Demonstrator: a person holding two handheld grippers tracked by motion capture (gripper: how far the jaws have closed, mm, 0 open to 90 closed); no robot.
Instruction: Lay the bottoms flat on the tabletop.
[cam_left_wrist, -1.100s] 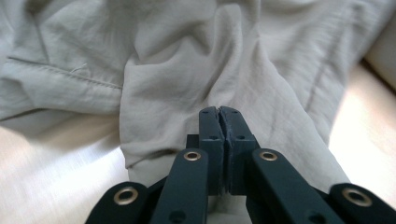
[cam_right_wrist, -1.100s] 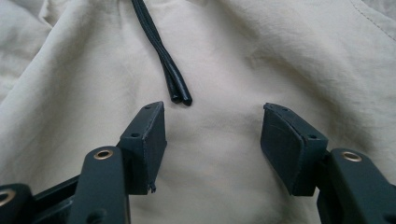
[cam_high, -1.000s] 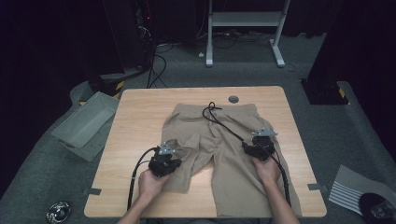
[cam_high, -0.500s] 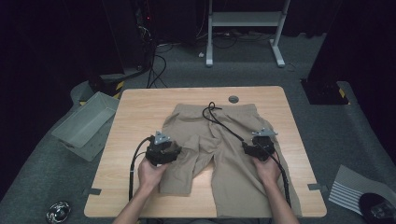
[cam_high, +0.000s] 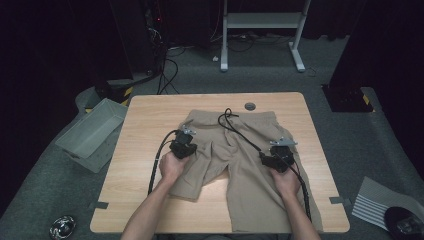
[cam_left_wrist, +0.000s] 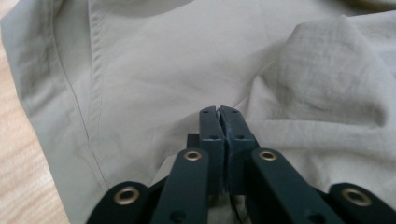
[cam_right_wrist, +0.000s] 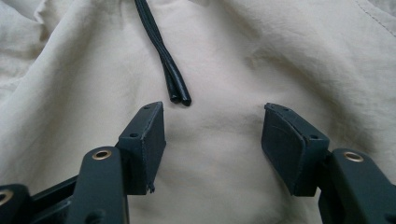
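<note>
Beige shorts lie spread flat on the wooden table, waistband toward the far edge, legs toward you. A black drawstring loops at the waistband and trails down over the cloth.

Your left gripper sits on the left leg of the shorts, near the outer seam. In the left gripper view its jaws have just closed and meet at the tips; a thin sliver of pale cloth seems caught at the very tip, but you cannot tell for certain that fabric is pinched.

Your right gripper rests on the right leg of the shorts. In the right gripper view its jaws stand wide apart over bare cloth, gripping nothing; the two drawstring ends lie just beyond the left jaw.

A grey bin sits on the floor left of the table.
</note>
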